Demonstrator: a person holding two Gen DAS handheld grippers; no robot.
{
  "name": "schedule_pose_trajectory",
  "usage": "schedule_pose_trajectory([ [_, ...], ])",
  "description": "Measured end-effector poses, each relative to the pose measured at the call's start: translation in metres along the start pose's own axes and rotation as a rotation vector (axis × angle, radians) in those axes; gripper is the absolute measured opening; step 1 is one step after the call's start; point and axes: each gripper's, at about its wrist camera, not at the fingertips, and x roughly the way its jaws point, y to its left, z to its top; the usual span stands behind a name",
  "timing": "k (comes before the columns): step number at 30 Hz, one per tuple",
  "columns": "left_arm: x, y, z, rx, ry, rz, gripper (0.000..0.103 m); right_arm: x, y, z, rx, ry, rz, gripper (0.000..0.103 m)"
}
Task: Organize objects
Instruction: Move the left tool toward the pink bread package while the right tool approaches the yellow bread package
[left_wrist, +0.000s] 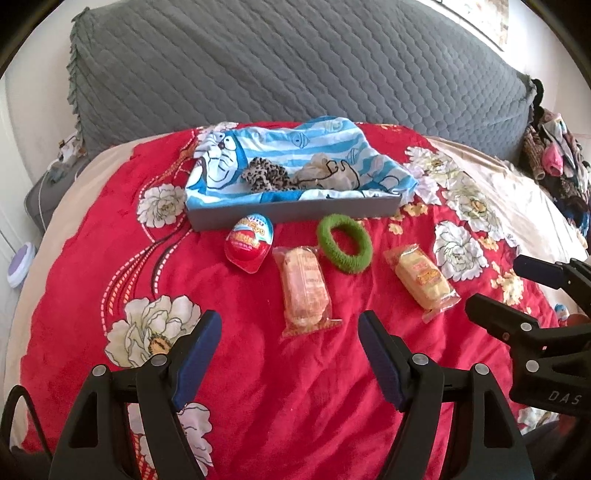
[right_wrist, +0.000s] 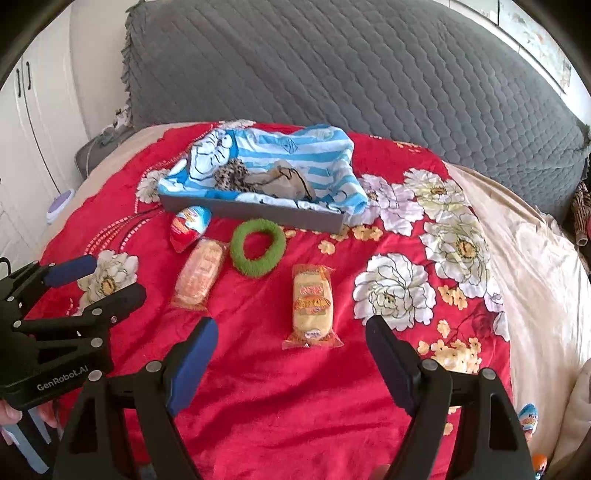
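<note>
On red floral blanket, two snack packs, egg & green scrunchie are being hovered over w/ both grippers' fingers spread, empty: left gripper, right gripper.

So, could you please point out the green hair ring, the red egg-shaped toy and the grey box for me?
green hair ring (left_wrist: 360, 258), left wrist view, on its right-hand band.
red egg-shaped toy (left_wrist: 249, 242), left wrist view, on the middle of its wrapper.
grey box (right_wrist: 258, 214), right wrist view, on its near wall.

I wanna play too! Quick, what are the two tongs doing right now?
Left tongs: open, holding nothing, above the red blanket.
Right tongs: open, holding nothing.
</note>
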Motion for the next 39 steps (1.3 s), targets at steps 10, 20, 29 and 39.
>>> schedule_pose_trajectory([
  [10, 0.017, -0.004, -0.002, -0.003, 0.028, -0.002, 0.077, 0.014, -0.006, -0.005, 0.013, 0.037, -0.004, 0.082],
  [20, 0.042, -0.009, -0.001, -0.008, 0.063, -0.010, 0.077, 0.034, -0.017, -0.008, 0.047, 0.079, -0.001, 0.083],
  [29, 0.064, -0.013, 0.002, -0.005, 0.084, -0.018, 0.077, 0.053, -0.023, -0.005, 0.063, 0.106, 0.001, 0.083],
  [39, 0.084, -0.011, 0.008, -0.022, 0.100, -0.023, 0.077, 0.075, -0.029, -0.002, 0.066, 0.132, -0.008, 0.083],
])
